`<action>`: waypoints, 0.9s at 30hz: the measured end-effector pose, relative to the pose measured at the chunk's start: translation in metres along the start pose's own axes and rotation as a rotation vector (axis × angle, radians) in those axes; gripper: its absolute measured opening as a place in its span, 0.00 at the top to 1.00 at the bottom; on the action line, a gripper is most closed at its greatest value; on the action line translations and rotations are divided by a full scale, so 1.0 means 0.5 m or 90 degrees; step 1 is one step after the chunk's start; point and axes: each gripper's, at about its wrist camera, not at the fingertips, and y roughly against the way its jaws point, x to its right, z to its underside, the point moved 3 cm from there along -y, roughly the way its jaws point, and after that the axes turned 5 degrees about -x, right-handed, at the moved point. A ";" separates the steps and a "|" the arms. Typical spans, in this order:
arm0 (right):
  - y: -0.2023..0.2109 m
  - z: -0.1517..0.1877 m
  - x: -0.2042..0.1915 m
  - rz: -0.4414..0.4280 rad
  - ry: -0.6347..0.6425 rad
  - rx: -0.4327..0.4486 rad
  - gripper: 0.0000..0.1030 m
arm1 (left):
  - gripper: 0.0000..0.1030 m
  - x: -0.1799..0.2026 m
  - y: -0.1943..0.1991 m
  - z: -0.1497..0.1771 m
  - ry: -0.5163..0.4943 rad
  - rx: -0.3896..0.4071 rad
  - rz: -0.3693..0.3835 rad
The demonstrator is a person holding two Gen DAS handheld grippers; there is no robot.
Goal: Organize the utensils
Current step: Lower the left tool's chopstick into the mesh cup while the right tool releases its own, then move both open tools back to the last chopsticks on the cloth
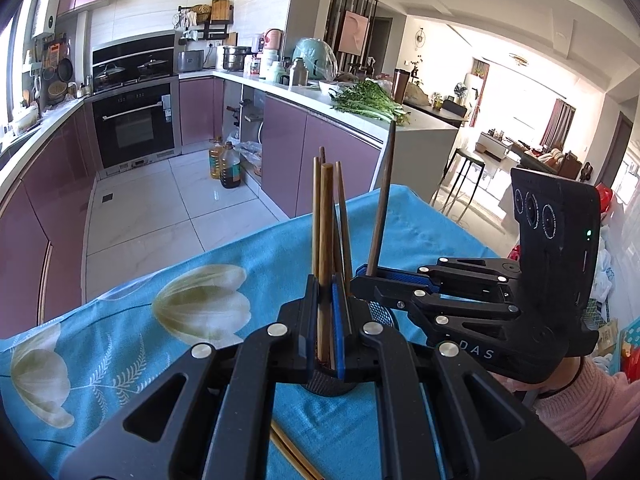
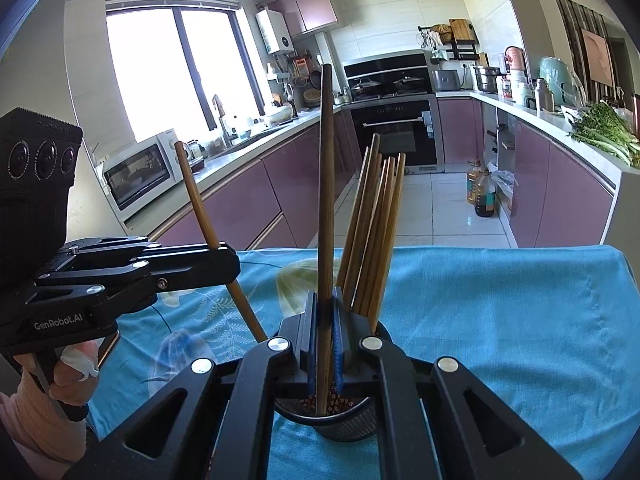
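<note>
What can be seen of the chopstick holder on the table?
The chopstick holder is a small round cup with a dark rim and a ribbed, mesh-like metal wall, standing upright on the blue floral tablecloth. A reddish patterned lining shows inside. A bundle of wooden chopsticks leans in its far side. The right hand-held gripper, shut on a darker chopstick, holds its lower end inside the cup. The gripper's links hide part of the rim and wall.

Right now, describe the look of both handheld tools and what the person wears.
Both are matte black linkage frames with silver rivets and blue pads. The left tool reads "GenRobot.AI" and carries three round lenses. The right tool shows a green light. A pink sleeve covers the right wrist.
</note>
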 end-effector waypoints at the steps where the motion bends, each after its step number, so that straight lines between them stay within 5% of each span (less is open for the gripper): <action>1: -0.004 0.002 0.003 0.000 -0.004 -0.003 0.92 | 0.93 -0.002 -0.003 0.000 0.003 -0.001 -0.002; 13: -0.005 0.017 0.018 0.004 -0.025 -0.006 0.91 | 0.83 -0.016 -0.026 0.013 0.024 0.002 -0.007; 27: 0.056 0.061 -0.062 -0.064 0.039 0.003 0.67 | 0.67 -0.093 0.066 0.108 0.093 0.070 -0.065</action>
